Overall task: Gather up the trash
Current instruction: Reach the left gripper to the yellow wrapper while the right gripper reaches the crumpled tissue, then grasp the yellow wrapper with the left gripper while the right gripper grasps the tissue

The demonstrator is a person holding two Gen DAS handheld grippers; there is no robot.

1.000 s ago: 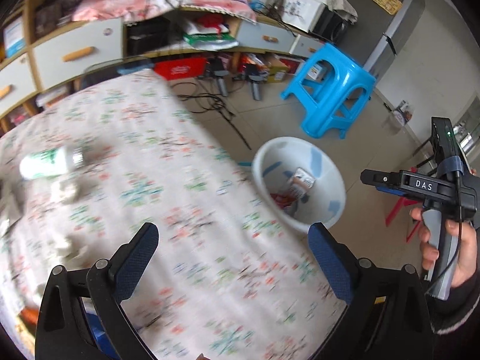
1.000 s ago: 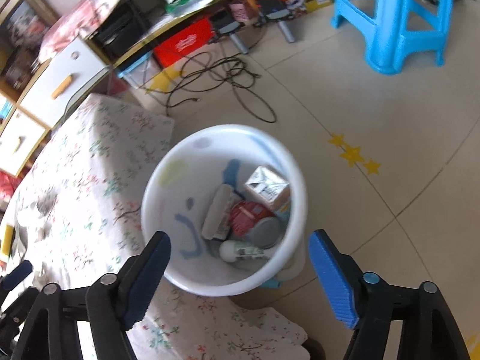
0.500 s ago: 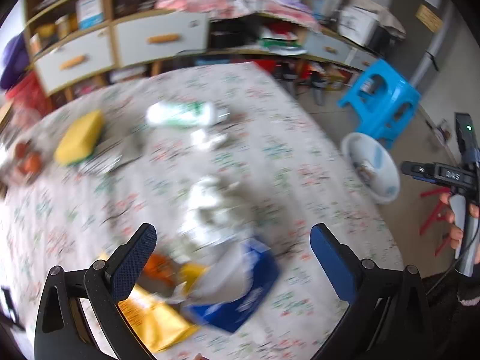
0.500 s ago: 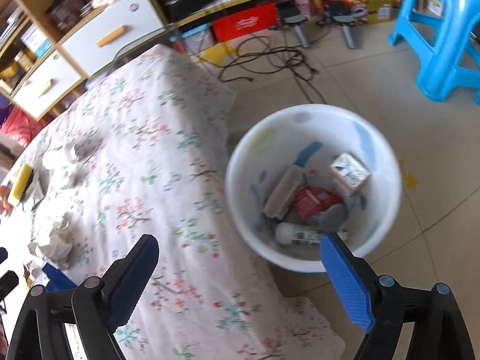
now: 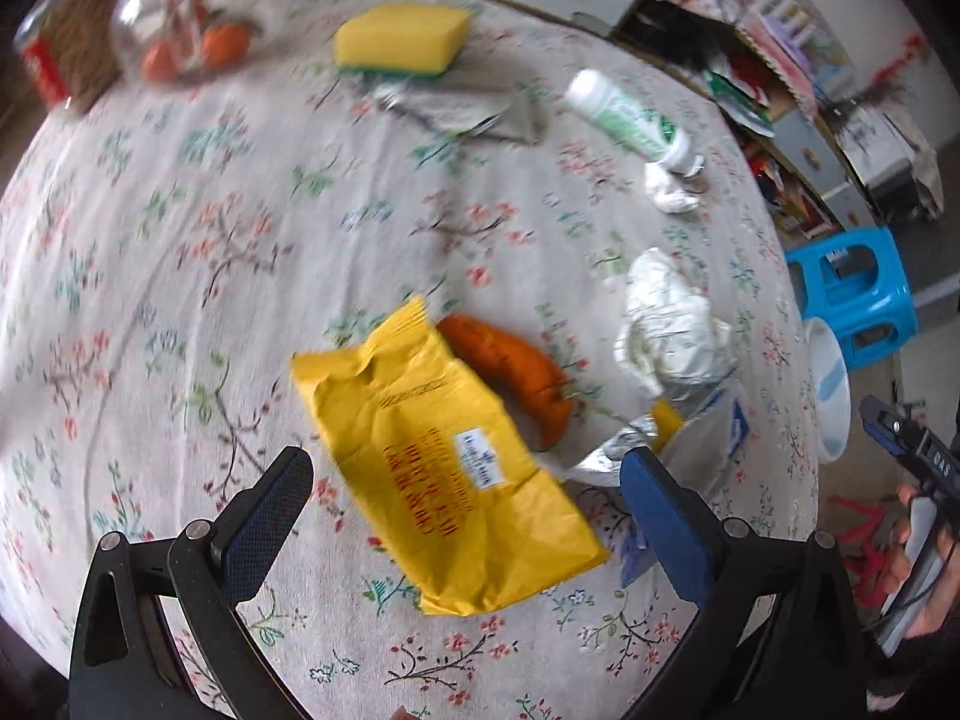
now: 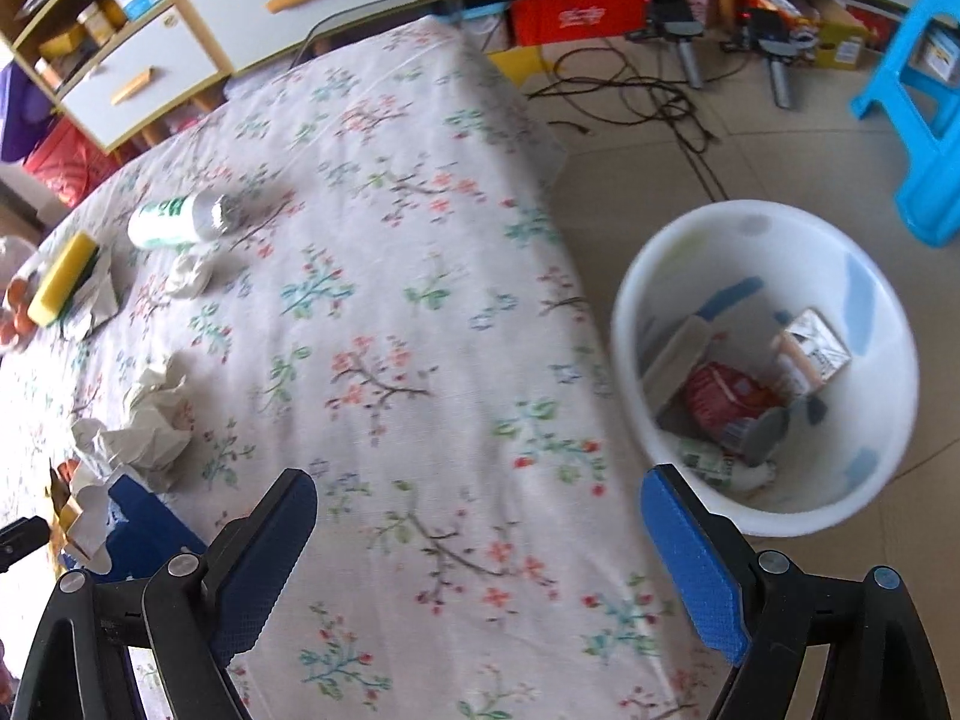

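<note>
My left gripper [image 5: 462, 510] is open and empty, its jaws either side of a yellow snack bag [image 5: 444, 468] lying on the floral tablecloth [image 5: 180, 240]. Beside the bag lie an orange sweet potato [image 5: 510, 366], crumpled white paper [image 5: 672, 324], a blue-and-silver wrapper [image 5: 714, 432], a small paper ball [image 5: 666, 189] and a white-green bottle [image 5: 624, 114]. My right gripper [image 6: 480, 540] is open and empty above the table edge. The white trash bin [image 6: 768, 240] stands on the floor to its right and holds several pieces of trash.
A yellow sponge [image 5: 402, 36] on a grey cloth [image 5: 468, 111], a glass jar [image 5: 162, 6] and oranges [image 5: 222, 45] sit at the table's far side. A blue stool [image 6: 924, 108], cables [image 6: 654, 102] and shelves [image 6: 240, 6] lie beyond the bin.
My left gripper has swung from the bin side to over the table and come down close over the yellow bag. My right gripper has shifted left, from over the bin to the table edge.
</note>
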